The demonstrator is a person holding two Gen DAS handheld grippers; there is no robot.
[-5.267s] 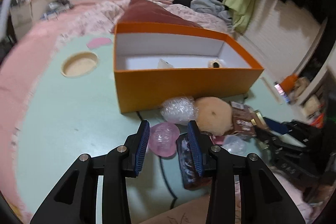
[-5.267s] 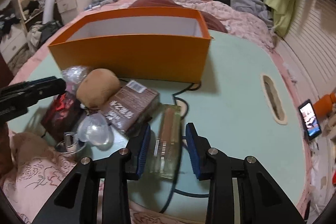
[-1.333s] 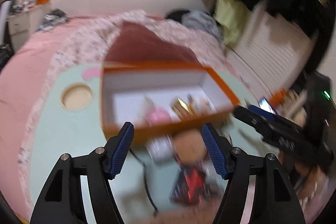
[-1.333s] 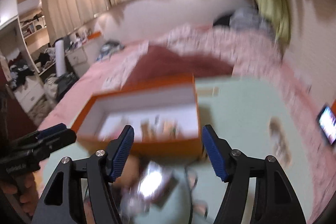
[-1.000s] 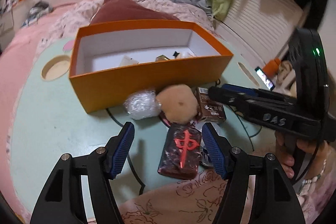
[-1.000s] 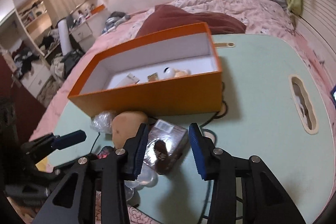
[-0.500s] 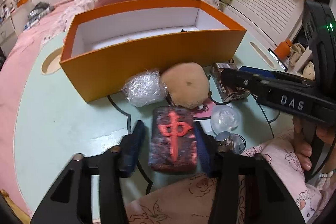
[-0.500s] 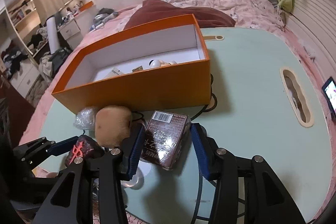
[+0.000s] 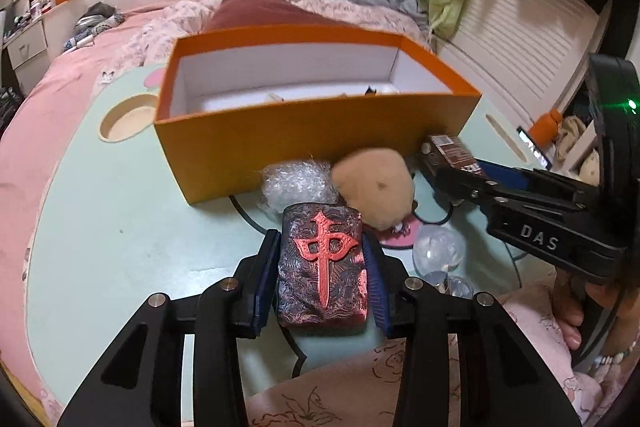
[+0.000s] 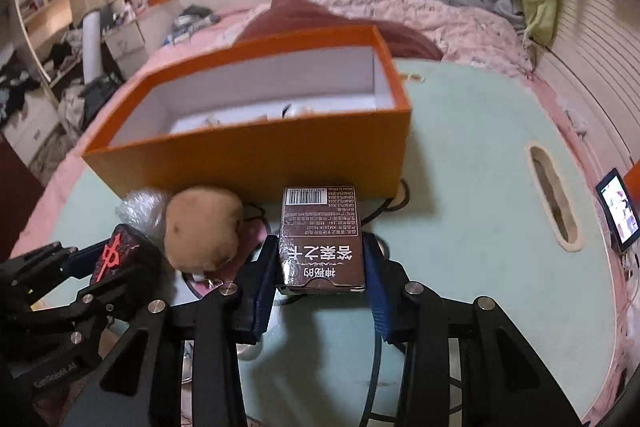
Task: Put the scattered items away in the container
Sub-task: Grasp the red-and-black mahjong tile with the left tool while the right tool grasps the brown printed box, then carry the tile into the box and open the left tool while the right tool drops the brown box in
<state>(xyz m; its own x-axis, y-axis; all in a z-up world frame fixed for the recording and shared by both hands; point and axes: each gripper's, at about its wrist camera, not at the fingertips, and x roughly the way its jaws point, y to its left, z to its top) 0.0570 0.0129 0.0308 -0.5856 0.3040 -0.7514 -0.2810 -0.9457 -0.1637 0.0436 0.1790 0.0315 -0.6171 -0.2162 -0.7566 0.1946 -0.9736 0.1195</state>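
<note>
An open orange box (image 9: pixel 320 135) with a white inside stands on the pale green table (image 9: pixel 120 227); a few small items lie in it. My left gripper (image 9: pixel 322 263) is shut on a dark block with a red character (image 9: pixel 322 263). My right gripper (image 10: pixel 322 259) is shut on a brown card box with a barcode (image 10: pixel 322 239). The orange box also shows in the right wrist view (image 10: pixel 256 155). A tan round plush (image 9: pixel 374 189) and a ball of clear wrap (image 9: pixel 298 185) lie in front of the box.
A clear plastic shell (image 9: pixel 438 251) and a pink disc (image 9: pixel 400 237) lie by the plush. A black cable (image 9: pixel 248 211) runs across the table. A round hole (image 9: pixel 128 113) and a slot (image 10: pixel 552 195) are cut in the table. A phone (image 10: pixel 616 215) stands at the right edge.
Both grippers have closed: the left on the dark red-character block, the right on the brown card box. Both have moved closer to the items in front of the orange box.
</note>
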